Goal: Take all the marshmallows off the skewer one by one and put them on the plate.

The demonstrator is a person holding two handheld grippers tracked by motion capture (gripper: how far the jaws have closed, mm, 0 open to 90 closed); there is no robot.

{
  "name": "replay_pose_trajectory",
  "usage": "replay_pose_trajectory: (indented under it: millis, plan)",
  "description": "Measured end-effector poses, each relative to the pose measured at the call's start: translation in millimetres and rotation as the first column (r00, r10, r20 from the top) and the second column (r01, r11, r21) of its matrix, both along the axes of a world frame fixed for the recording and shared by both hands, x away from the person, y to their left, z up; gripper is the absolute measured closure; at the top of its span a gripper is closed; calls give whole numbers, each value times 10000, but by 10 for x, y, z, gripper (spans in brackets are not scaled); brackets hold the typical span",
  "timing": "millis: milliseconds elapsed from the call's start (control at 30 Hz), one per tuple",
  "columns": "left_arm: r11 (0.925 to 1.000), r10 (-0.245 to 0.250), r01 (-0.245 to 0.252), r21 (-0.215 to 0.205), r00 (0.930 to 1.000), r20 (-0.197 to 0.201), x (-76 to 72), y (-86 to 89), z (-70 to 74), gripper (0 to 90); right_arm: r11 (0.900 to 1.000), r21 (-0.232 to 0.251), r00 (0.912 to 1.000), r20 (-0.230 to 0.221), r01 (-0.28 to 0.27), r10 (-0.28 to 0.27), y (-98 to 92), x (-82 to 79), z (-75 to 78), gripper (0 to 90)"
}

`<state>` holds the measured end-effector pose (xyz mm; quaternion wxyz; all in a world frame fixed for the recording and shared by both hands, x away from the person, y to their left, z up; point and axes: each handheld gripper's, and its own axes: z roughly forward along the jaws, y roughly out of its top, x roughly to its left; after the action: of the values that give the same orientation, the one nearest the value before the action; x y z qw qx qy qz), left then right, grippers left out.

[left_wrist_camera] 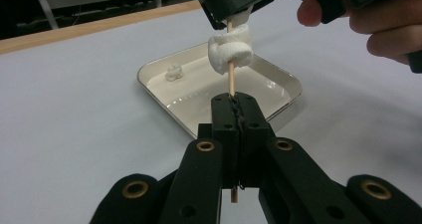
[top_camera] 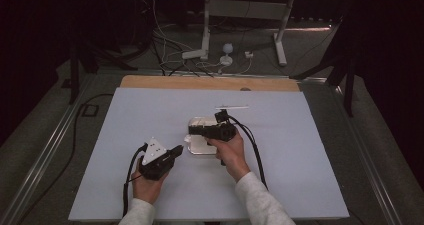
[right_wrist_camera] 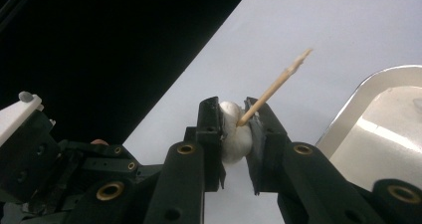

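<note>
Right now the left gripper (left_wrist_camera: 234,109) is clamped tight on the lower end of a thin wooden skewer (left_wrist_camera: 230,79), holding it upright over the near corner of a shallow metal tray (left_wrist_camera: 286,79). Above it, the right gripper (right_wrist_camera: 238,119) is squeezed on a white marshmallow (right_wrist_camera: 233,134) — the skewer runs straight through it. A second small marshmallow piece (left_wrist_camera: 173,72) lies inside the tray, toward its far edge. The tray sits near the middle of the white table (top_camera: 125,135), and another stick (top_camera: 232,107) lies beyond it — closer to the far edge.

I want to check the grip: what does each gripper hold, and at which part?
The left gripper holds the wooden skewer by its lower part. The right gripper squeezes the marshmallow by its sides, already threaded on the skewer.
</note>
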<state>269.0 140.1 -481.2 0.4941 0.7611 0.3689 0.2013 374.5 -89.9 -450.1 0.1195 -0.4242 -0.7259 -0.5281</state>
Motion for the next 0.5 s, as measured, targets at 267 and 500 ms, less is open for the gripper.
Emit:
replay_pose_trajectory:
  millis: [267, 500]
  plan:
    - [10000, -39, 39, 63, 10000, 82, -9, -10, 8, 900, 9998, -4, 9997, 168, 182, -182, -2, -10, 35, 797]
    - [9999, 10, -11, 133, 10000, 97, -15, -9, 13, 900, 9986, 135, 9985, 195, 509, -511, -2, -15, 48, 802]
